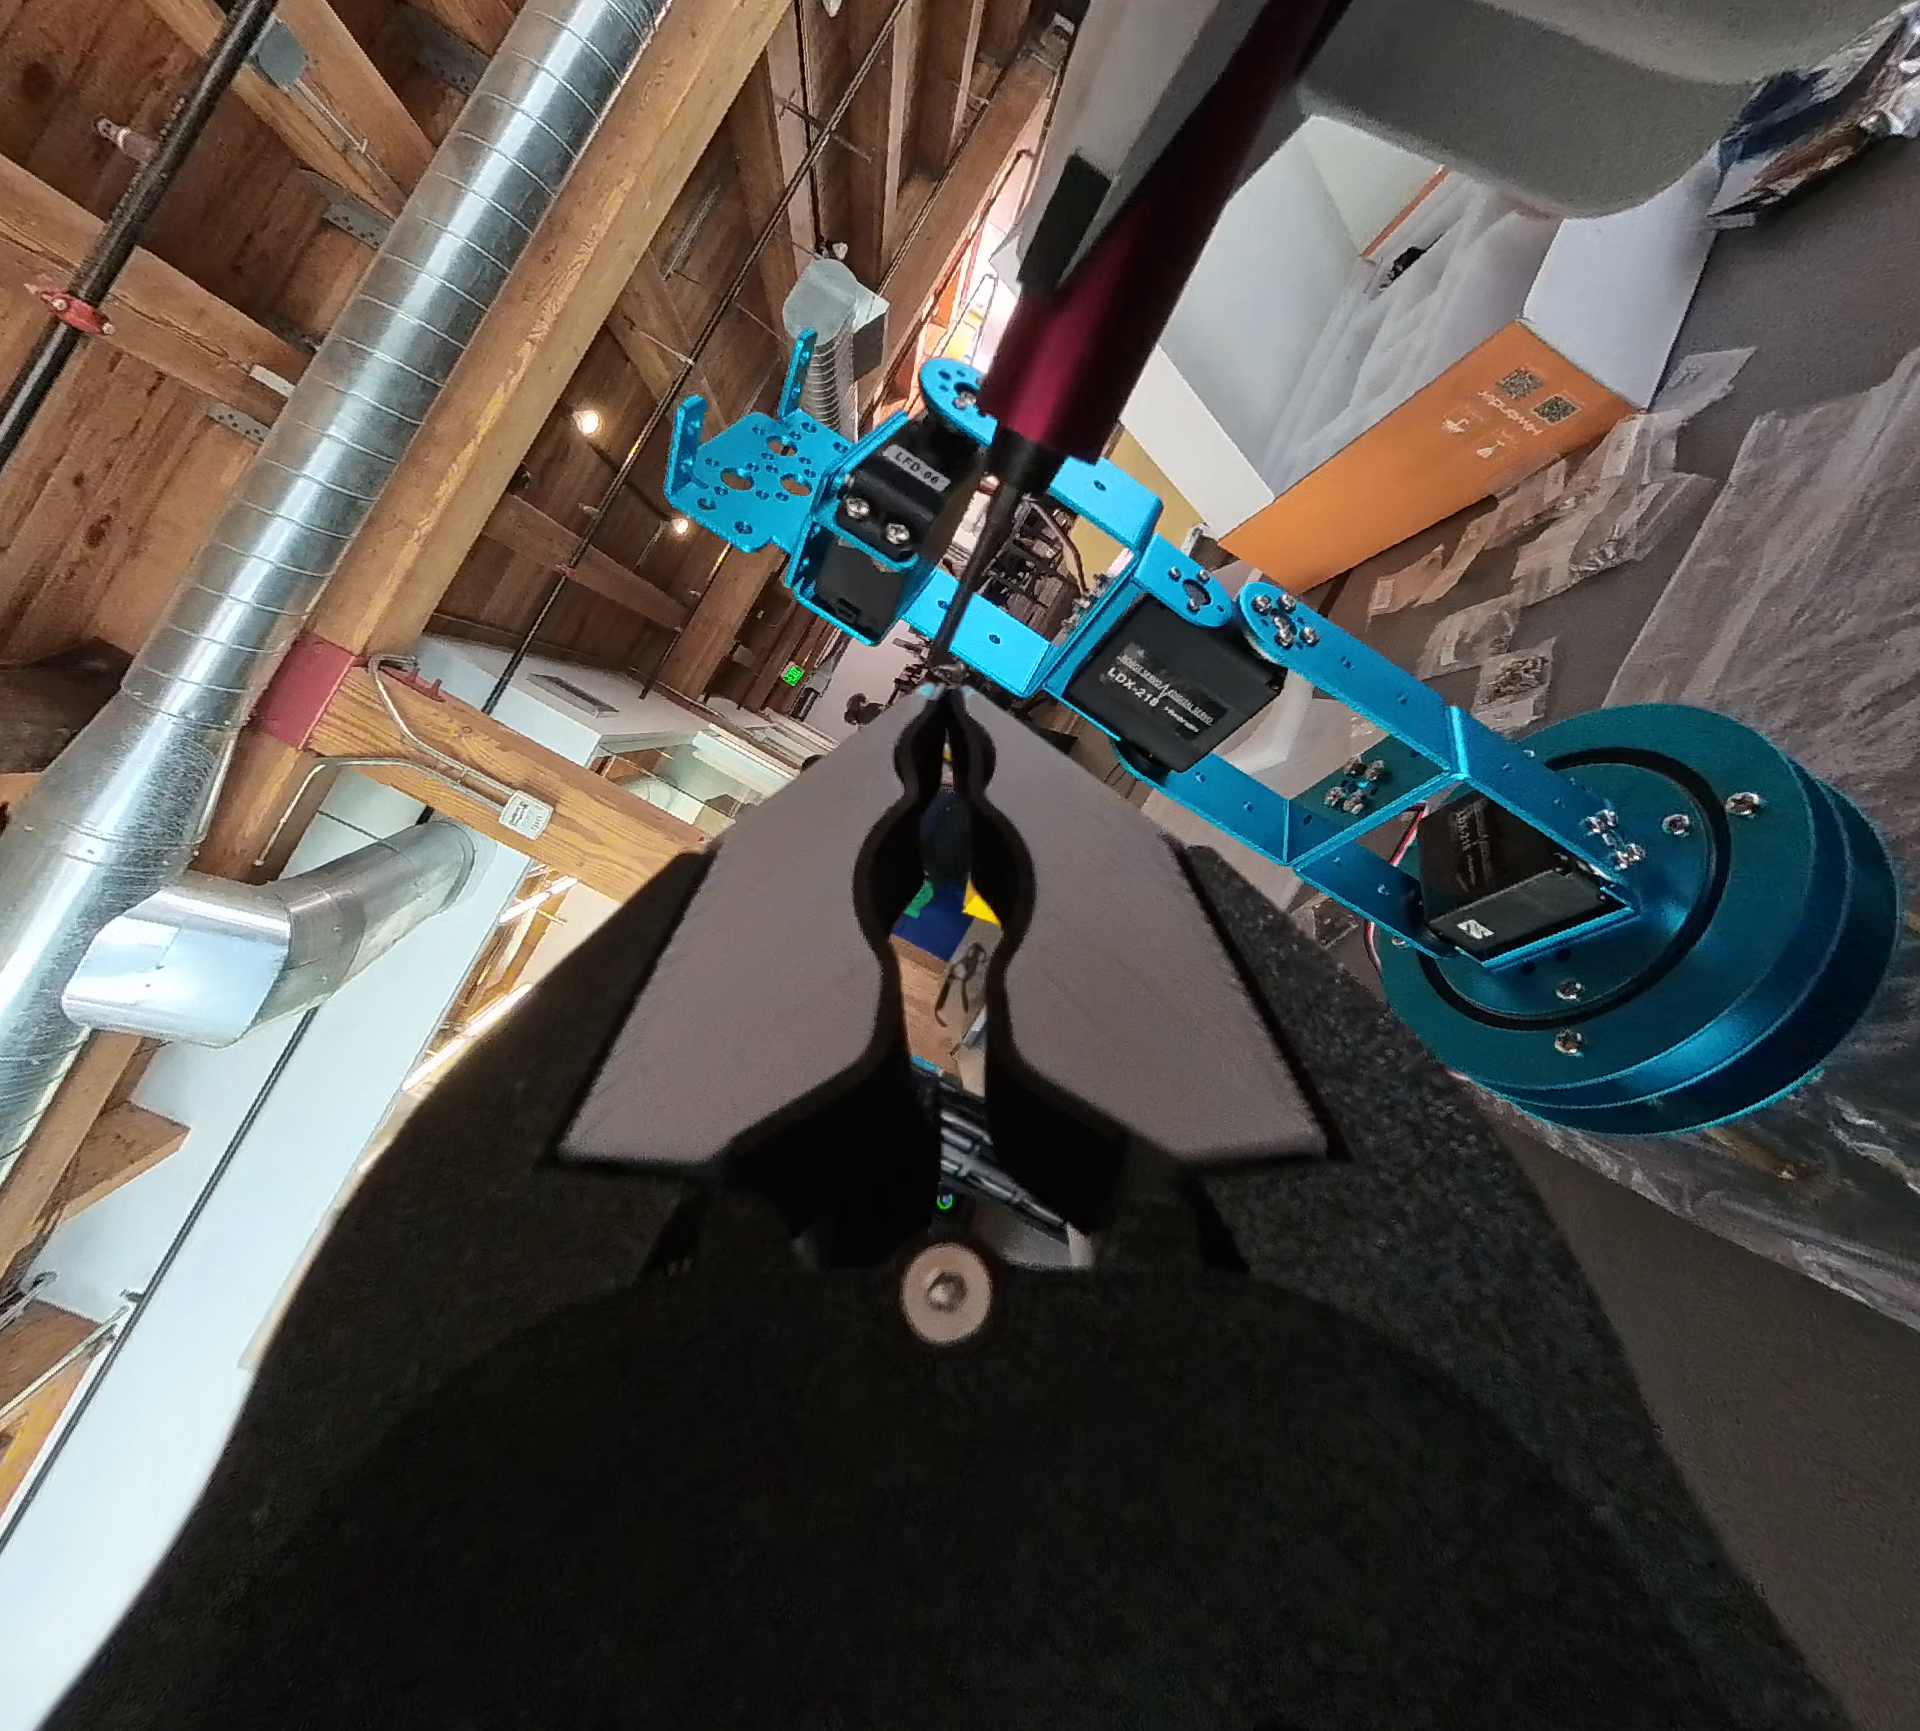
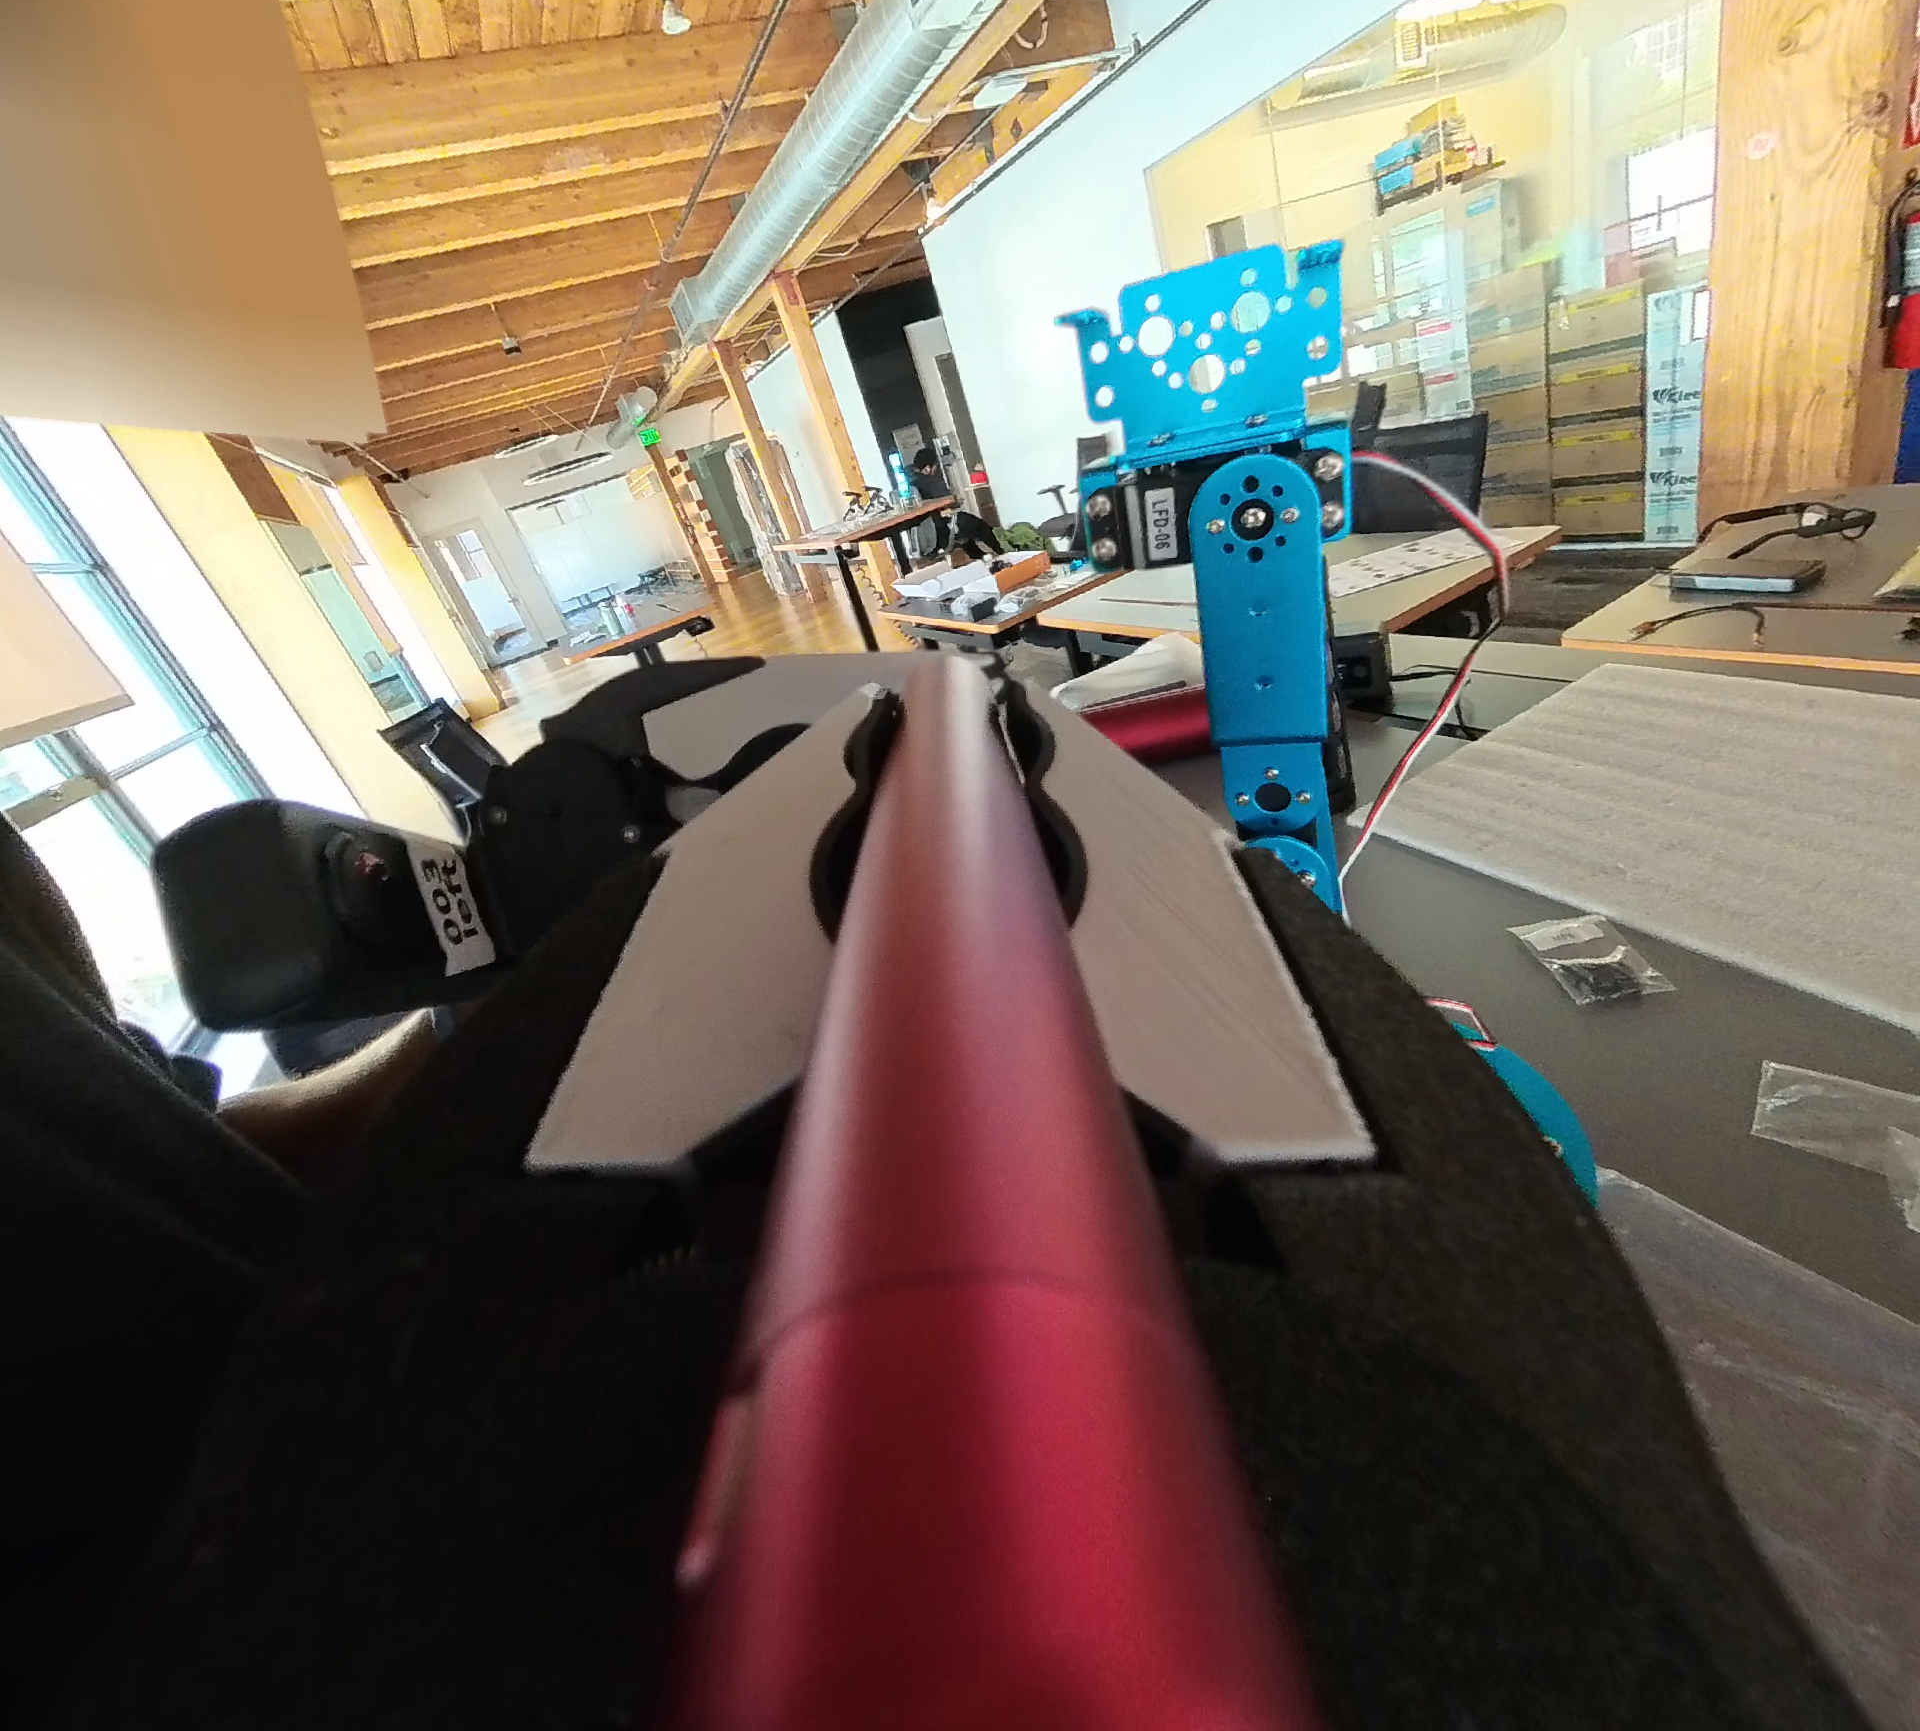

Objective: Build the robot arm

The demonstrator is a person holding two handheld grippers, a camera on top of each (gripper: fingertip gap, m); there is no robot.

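Your right tool (image 2: pixel 940 694) pinches the stiff, slick red screwdriver (image 2: pixel 935 1110) mid-barrel, beside the rigid blue servo arm (image 1: pixel 1195 642). Your left tool (image 1: pixel 940 705) is pressed together just below its bit, seemingly on something tiny.

Eyeglasses (image 2: pixel 1792 524) on a far desk (image 2: pixel 1621 632)

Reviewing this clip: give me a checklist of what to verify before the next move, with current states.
1. Right gripper shut on red screwdriver: ok.
2. Left gripper shut: ok; anything pinched: cannot tell.
3. Screwdriver bit touching blue arm: cannot tell.
4. Blue arm upright on round base: ok.
5. Servo wire apart from screwdriver: ok.
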